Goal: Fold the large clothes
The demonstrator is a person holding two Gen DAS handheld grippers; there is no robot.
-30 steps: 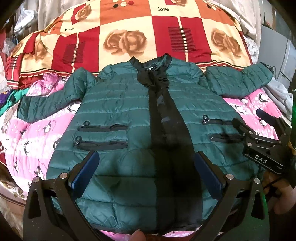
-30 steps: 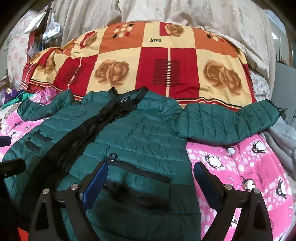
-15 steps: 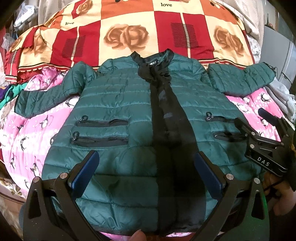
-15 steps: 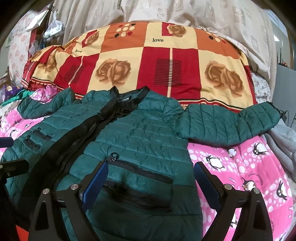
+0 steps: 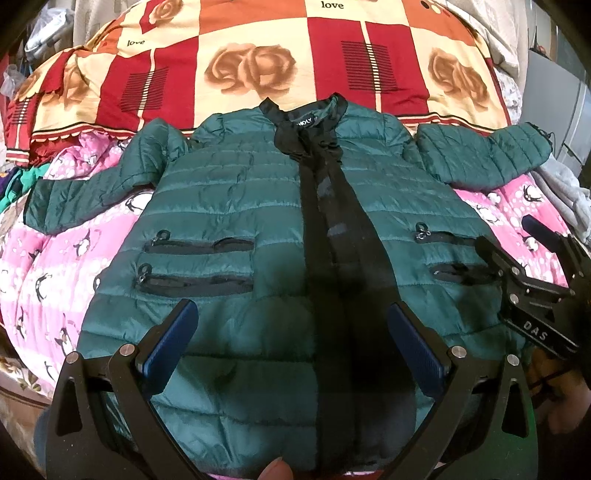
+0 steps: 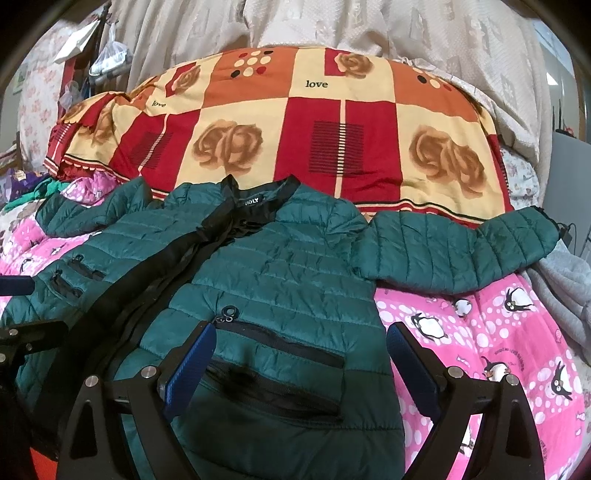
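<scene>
A dark green quilted jacket (image 5: 236, 206) with a black front placket lies flat, face up, on a pink penguin blanket (image 5: 48, 273), both sleeves spread out to the sides. It also shows in the right wrist view (image 6: 288, 280). My left gripper (image 5: 291, 343) is open and empty above the jacket's lower hem near the middle. My right gripper (image 6: 299, 362) is open and empty above the jacket's right pocket area; it also shows in the left wrist view (image 5: 524, 284) at the jacket's right edge.
A red, orange and cream rose-patterned quilt (image 5: 280, 62) is piled behind the jacket's collar. Grey fabric (image 6: 565, 288) lies at the right beyond the sleeve. Curtains (image 6: 332, 26) hang at the back. Clutter sits at the far left (image 6: 22, 188).
Both grippers have drawn back and risen a little, so the jacket sits lower and fuller in view. The jacket has not moved and the jaws stay open.
</scene>
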